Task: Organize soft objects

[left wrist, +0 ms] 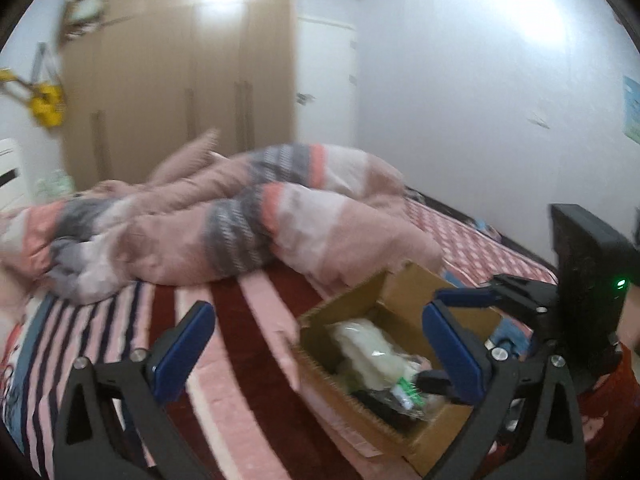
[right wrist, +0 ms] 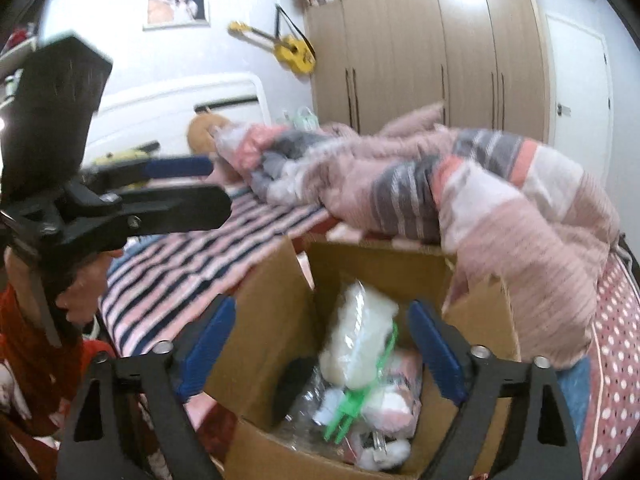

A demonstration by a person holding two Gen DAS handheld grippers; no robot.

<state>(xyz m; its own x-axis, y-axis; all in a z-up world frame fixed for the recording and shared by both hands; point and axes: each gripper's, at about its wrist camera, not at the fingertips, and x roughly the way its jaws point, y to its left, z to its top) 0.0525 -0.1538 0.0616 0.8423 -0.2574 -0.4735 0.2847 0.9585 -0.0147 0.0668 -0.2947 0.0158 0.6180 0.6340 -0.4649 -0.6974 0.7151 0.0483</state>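
Note:
An open cardboard box [left wrist: 404, 292] stands on the bed and holds several soft items in plastic, among them a white fluffy bundle [left wrist: 372, 348]. In the right wrist view the box [right wrist: 272, 320] lies right below my right gripper [right wrist: 320, 352], which is open and empty over the white bundle [right wrist: 360, 340] and a green plastic hanger [right wrist: 348, 408]. My left gripper [left wrist: 316, 352] is open and empty, left of the box above the striped sheet. A crumpled pink and grey quilt [left wrist: 224, 220] lies across the bed behind the box.
A striped pink sheet [left wrist: 224, 320] covers the bed. A wooden wardrobe [left wrist: 180, 72] stands behind it, with a white door [left wrist: 326, 80] at its right. A yellow toy guitar [right wrist: 288, 48] hangs on the wall. A brown plush [right wrist: 204, 132] sits near the headboard.

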